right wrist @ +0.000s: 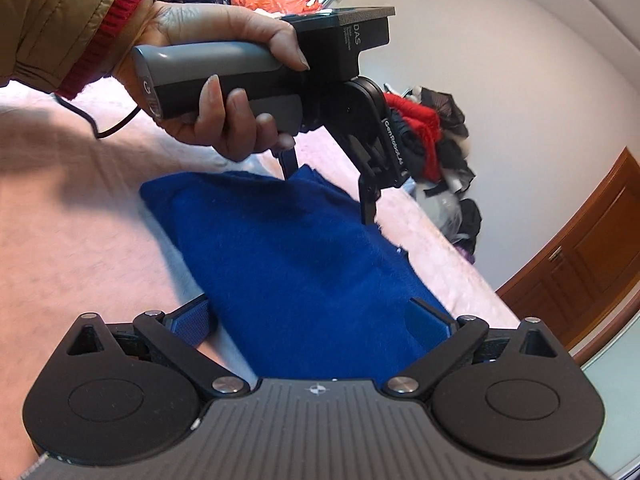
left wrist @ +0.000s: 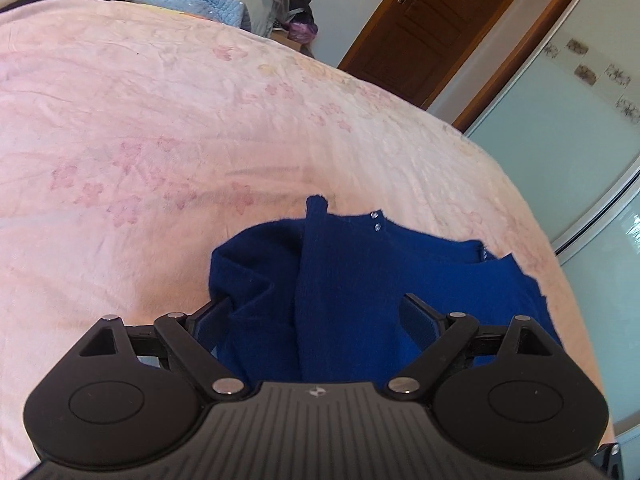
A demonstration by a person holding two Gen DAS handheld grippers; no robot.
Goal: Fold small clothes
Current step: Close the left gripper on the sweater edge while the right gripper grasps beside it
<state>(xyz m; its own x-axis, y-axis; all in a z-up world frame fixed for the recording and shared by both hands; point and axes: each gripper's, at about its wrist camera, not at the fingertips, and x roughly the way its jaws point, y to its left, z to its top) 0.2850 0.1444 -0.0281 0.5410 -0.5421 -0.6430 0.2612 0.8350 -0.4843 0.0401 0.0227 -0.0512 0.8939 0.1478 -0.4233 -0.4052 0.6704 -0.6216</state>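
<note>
Partly folded already: blue knit sweater lying on the pink bedspread near the bed's edge, one side turned in over the body as a long flap, small buttons showing at the neckline. Still left, by the look of it: further folds to bring it down to a compact bundle.

Left tool spread wide above the sweater, gripping nothing. Right tool likewise agape over the blue knit, pads clear of it.

Seen only from the right wrist: the hand holding the left tool's handle, olive sleeve with red cuff, fingers hovering at the sweater's far end. Seen only from the left wrist: flap and buttons.
</note>
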